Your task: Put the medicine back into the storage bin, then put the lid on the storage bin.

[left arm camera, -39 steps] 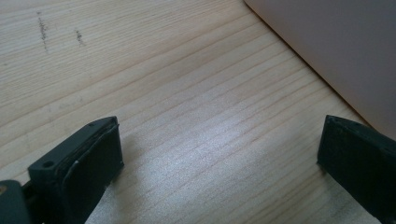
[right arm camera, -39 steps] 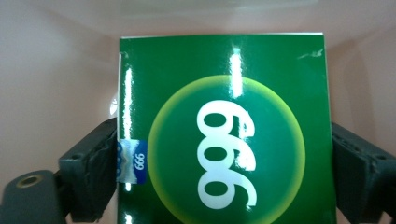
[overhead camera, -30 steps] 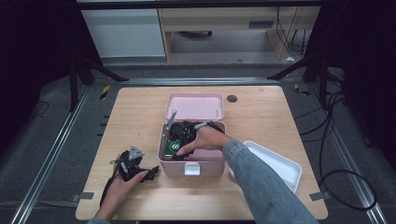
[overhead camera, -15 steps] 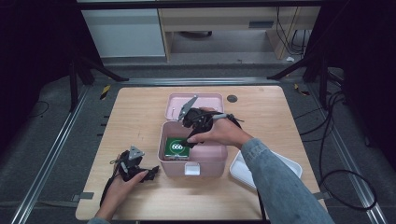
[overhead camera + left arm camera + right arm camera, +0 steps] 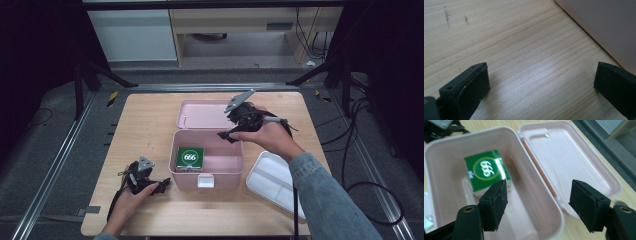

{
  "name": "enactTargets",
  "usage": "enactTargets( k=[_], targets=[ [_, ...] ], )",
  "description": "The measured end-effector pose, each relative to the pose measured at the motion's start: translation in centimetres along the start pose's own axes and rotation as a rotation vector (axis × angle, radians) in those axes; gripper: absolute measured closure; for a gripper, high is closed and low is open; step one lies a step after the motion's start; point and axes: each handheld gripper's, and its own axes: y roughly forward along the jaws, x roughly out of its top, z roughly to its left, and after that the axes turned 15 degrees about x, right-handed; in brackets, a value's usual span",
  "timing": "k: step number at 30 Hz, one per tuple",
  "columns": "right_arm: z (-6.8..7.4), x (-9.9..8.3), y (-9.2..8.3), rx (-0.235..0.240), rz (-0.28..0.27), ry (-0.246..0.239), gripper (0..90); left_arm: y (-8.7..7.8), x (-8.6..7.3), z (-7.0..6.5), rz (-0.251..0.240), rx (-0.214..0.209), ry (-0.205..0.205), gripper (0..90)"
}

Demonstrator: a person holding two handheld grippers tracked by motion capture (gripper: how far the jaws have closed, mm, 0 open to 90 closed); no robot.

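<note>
An open pink box point(image 5: 225, 172) stands mid-table with its lid point(image 5: 202, 114) folded back. A green pack marked 666 point(image 5: 190, 156) lies in its left half. My right gripper point(image 5: 227, 125) hovers over the box's right rear corner. Its jaws have just been closing, but they are still apart with nothing between them. The right gripper view looks down past this gripper point(image 5: 537, 205) at the pack point(image 5: 486, 170) and the box rim point(image 5: 537, 180). My left gripper point(image 5: 162, 184) rests open on the table by the box's front left corner. In its own view the left gripper point(image 5: 541, 82) holds nothing, and the box wall point(image 5: 604, 25) is close.
A white tray point(image 5: 275, 182) lies on the wooden table point(image 5: 145, 125) to the right of the box, under my right forearm. Dark floor, metal rails and cables surround the table. A white cabinet stands beyond the far edge.
My right hand has lifted out of the box and moved up and to the right rear. The green pack stays inside. The left hand has not moved.
</note>
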Motion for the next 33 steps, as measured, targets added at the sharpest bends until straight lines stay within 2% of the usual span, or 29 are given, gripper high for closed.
enactTargets(
  k=[7,12,25,33],
  targets=[
    [-0.6,-2.6,-2.9,-0.058,-0.015,0.056,36.9,0.0,0.0,0.0,0.001,0.000,0.000,0.0],
    [-0.8,-4.6,-4.4,-0.082,0.002,0.100,41.6,0.0,0.0,0.0,0.000,0.000,-0.003,0.0],
    [-0.6,-10.5,-5.3,-0.106,0.067,0.178,47.4,0.0,0.0,0.0,0.001,0.000,0.000,0.0],
    [0.2,-13.8,-5.4,-0.087,0.104,0.230,53.4,0.0,0.0,0.0,0.000,0.001,-0.001,0.0]
  ],
)
